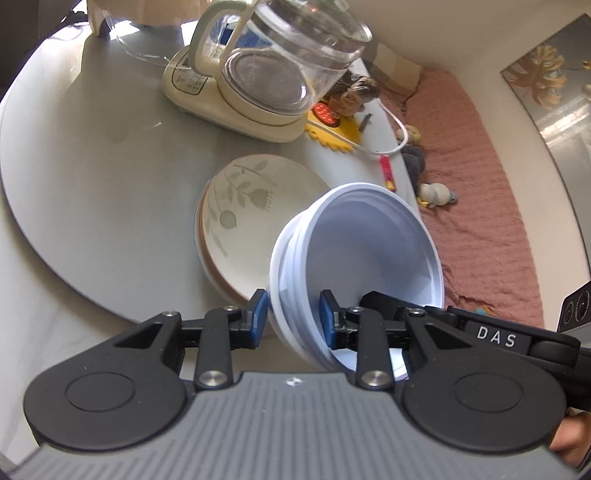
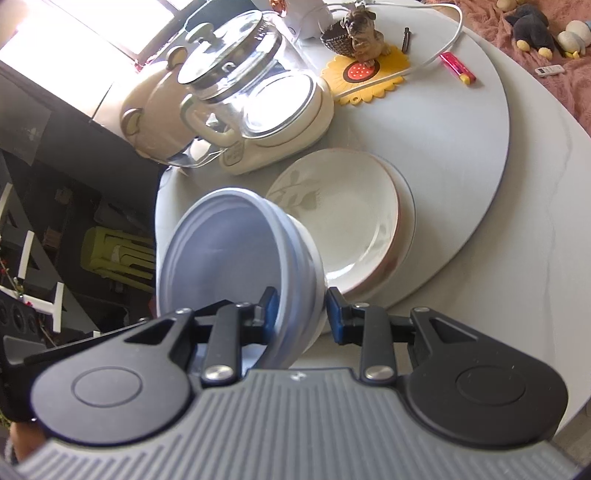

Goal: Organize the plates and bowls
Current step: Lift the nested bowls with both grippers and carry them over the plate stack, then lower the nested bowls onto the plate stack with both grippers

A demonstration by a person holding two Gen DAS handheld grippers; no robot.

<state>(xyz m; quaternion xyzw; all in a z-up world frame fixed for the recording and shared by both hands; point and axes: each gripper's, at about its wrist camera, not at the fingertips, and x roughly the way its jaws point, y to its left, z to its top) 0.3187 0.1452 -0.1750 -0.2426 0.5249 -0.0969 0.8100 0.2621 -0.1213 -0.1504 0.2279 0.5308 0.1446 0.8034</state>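
The left gripper [image 1: 291, 319] grasps the rim of a stack of pale blue-white nested plastic bowls [image 1: 365, 243]: one blue-padded finger [image 1: 258, 314] lies on the outer wall, the other inside the top bowl, and the stack's wall fills the gap between them. The right gripper [image 2: 301, 314] has hold of the same bowls [image 2: 221, 251] at the opposite rim, with one blue pad [image 2: 271, 306] inside the top bowl; the other pad sits at or just off the outer wall, and whether it presses there cannot be told. The stack is tilted, its mouth turned sideways, and at least three rims show one inside another. Just beyond the left gripper's fingertips, and partly behind the bowls, lies a stack of cream ceramic plates with a grey leaf-and-flower pattern and a brown edge [image 1: 240, 206], flat on a round grey turntable [image 1: 92, 177]; from the right wrist the plates [image 2: 351, 225] sit just ahead of the outer finger. Farther ahead of both pairs of fingers stands a clear glass kettle on a cream electric base [image 1: 280, 74]. Beyond that, a yellow sunflower-shaped mat [image 2: 369, 77] carries a small brown dog figurine [image 2: 364, 29], with a white cable [image 2: 443, 48] and a red-and-yellow lighter [image 2: 458, 68] near it.
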